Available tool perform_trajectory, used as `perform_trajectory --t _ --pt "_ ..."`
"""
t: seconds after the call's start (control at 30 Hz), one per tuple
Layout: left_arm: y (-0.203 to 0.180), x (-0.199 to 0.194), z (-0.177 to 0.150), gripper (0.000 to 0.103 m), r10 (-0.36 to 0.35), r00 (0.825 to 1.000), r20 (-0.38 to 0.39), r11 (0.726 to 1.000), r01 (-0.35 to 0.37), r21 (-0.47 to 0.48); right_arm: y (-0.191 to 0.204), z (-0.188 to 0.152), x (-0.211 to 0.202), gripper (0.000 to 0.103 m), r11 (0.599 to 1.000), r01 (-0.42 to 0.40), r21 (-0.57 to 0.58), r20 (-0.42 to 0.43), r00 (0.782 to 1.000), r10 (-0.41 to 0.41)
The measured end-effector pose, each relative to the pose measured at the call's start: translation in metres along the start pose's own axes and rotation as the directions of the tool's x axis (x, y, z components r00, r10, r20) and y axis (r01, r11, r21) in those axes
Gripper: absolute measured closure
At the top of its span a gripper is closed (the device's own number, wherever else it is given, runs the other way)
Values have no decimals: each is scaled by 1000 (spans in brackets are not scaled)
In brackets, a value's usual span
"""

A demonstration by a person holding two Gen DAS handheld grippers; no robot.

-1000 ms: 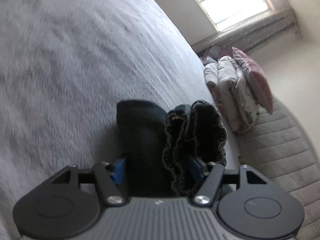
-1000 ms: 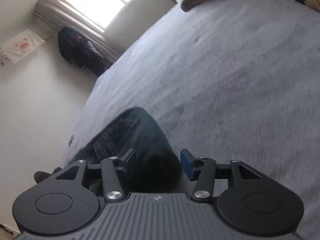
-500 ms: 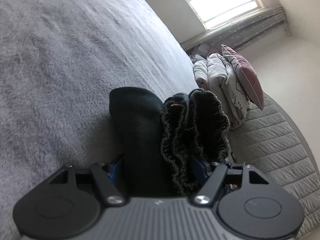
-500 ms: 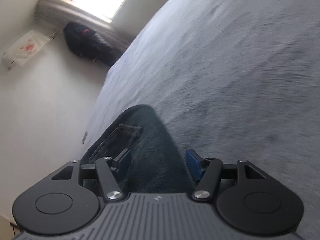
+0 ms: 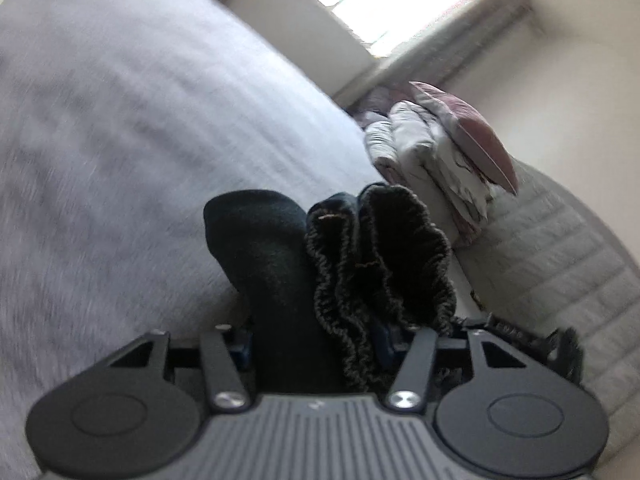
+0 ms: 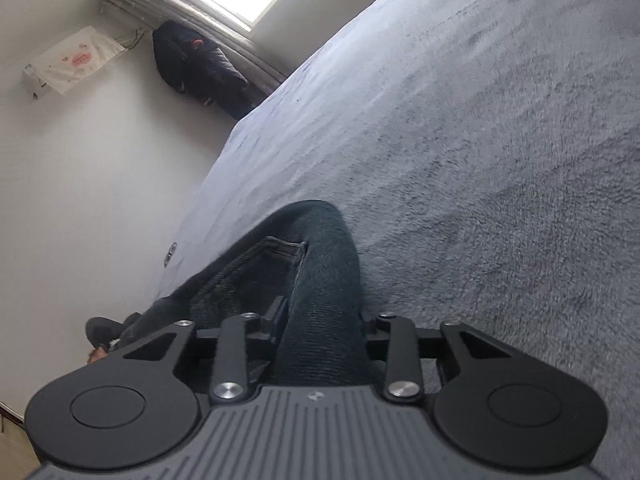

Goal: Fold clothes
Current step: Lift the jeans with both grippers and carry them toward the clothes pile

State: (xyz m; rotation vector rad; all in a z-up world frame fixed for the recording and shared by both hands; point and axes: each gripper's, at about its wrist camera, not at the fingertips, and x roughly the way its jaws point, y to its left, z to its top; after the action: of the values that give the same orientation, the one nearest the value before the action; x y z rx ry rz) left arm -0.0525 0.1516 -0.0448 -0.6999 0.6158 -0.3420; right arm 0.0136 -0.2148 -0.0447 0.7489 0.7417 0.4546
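Dark denim trousers (image 5: 272, 248) with a ruffled elastic waistband (image 5: 384, 256) lie bunched over a grey fleece bed cover (image 5: 120, 140). My left gripper (image 5: 314, 340) is closing on that bunch, and the cloth fills the gap and touches both blue pads. In the right wrist view a rolled fold of the same trousers (image 6: 320, 256), next to a back pocket (image 6: 276, 256), runs between the fingers of my right gripper (image 6: 322, 320). Its jaws are closing too and pinch the fold. The fingertips are mostly hidden by cloth.
Folded bedding with a pink pillow (image 5: 440, 148) is stacked at the bed's far end beside a quilted mattress (image 5: 560, 260). A dark jacket (image 6: 200, 68) hangs under the window by the white wall. The grey bed cover (image 6: 480, 140) stretches away to the right.
The right jaws have narrowed from wide around the trousers to pinching the fold. The left jaws have drawn in slightly on the waistband bunch, and the left view has rolled.
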Motion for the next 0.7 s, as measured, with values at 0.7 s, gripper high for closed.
perform_trajectory --t 0.7 --pt "35 -11 -3 47 34 999 -12 980 -36 -195 -30 -9 9 56 981 -71 182 -137 986 97"
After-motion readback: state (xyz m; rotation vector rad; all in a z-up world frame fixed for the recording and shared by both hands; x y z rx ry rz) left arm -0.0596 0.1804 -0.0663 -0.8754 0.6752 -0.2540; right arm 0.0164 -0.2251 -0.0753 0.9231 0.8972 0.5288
